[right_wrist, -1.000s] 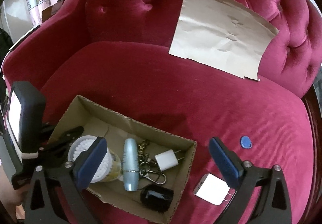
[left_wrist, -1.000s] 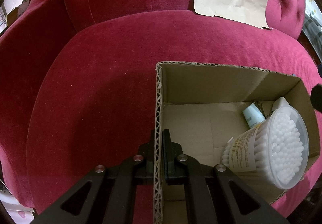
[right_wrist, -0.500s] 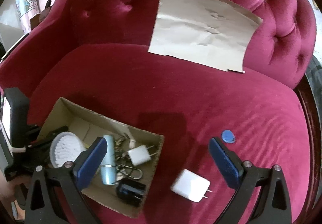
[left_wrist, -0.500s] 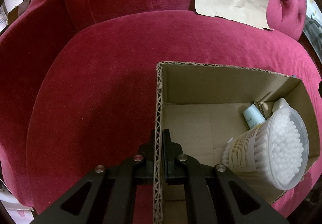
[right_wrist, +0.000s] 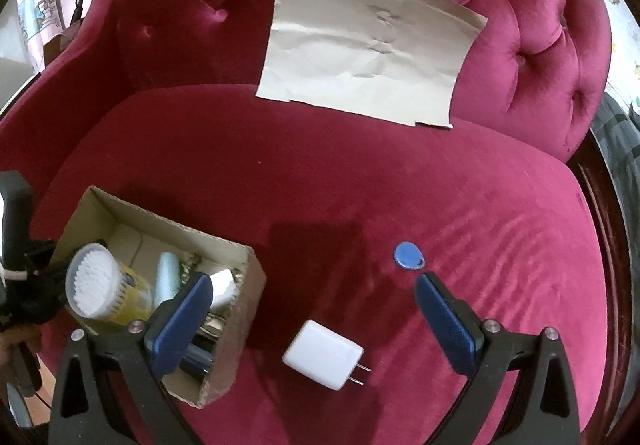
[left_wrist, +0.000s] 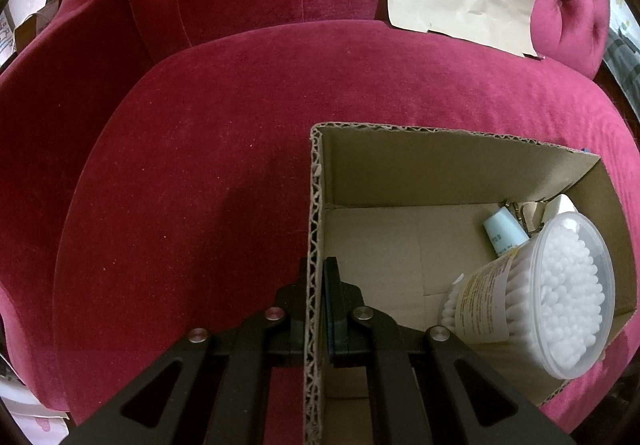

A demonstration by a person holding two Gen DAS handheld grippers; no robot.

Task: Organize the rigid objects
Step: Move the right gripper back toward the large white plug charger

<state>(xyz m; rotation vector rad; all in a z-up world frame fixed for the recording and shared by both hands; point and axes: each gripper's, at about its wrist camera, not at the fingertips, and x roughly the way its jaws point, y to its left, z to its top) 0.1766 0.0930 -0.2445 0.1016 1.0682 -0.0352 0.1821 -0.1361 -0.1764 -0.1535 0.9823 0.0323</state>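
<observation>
Right tongs (right_wrist: 312, 303) have shifted rightward from over the cardboard box (right_wrist: 240, 309) and now hang released above a white charger (right_wrist: 322, 353) on the red sofa seat (right_wrist: 360, 173), a blue tag (right_wrist: 409, 255) just beyond. Left tongs (left_wrist: 316, 281) stay clenched on the box wall; a cotton-swab tub (left_wrist: 560, 297) lies inside.

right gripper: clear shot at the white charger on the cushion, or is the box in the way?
Probably yes. The right gripper is open, and the white charger lies loose on the sofa cushion between its fingers, beside the cardboard box, nothing covering it.
</observation>
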